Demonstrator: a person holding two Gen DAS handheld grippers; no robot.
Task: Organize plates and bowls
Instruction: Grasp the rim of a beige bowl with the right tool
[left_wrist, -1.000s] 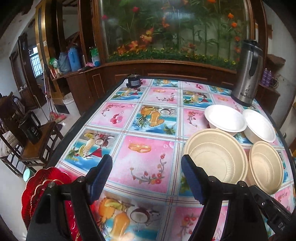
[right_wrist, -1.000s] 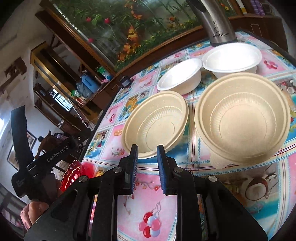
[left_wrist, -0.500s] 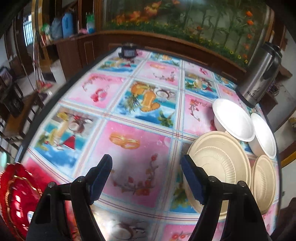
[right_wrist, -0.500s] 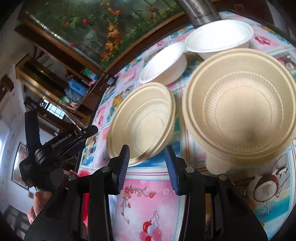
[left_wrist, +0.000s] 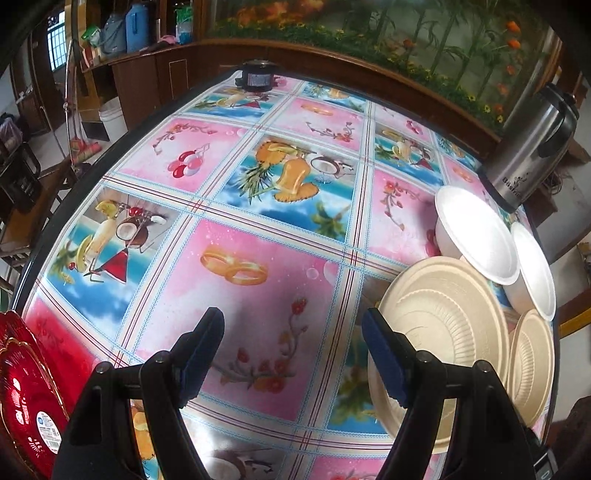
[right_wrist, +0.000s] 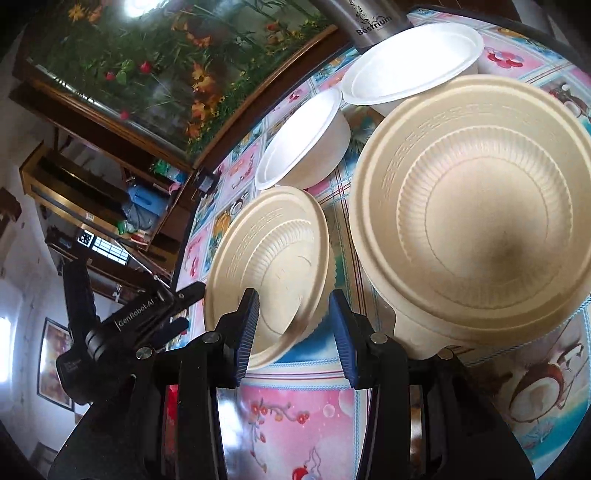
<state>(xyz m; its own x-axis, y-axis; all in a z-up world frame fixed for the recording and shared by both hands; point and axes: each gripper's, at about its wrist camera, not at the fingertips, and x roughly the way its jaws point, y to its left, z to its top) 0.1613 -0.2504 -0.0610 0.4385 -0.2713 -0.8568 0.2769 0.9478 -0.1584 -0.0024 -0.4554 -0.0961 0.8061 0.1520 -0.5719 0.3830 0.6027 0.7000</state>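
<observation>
right hand-held gripper (right_wrist: 293, 325): jaws had just been opening and stood at a middling gap, pads not pressing anything. The near rim of the smaller tan bowl (right_wrist: 269, 262) sat in the gap, so I'd guess it was lining up for a rim pinch.

left hand-held gripper (left_wrist: 291, 345): spread wide and empty, only tabletop (left_wrist: 258, 280) under the gap. Its right finger was just beside that smaller tan bowl, probably waiting to steady it.

smaller tan bowl: just left of the big tan bowl (right_wrist: 476, 214), standing apart from it on the tabletop, nothing stacked yet.

white bowls (right_wrist: 306, 144): two of them just behind the big tan bowl, crowded together, the farther one (right_wrist: 410, 62) up against the steel kettle (left_wrist: 532, 144).

red plates (left_wrist: 26, 391): far from the big tan bowl, at the opposite tabletop edge.

why the clustering: like sat next to like, so nesting tan into tan looked like the obvious plan to me.
</observation>
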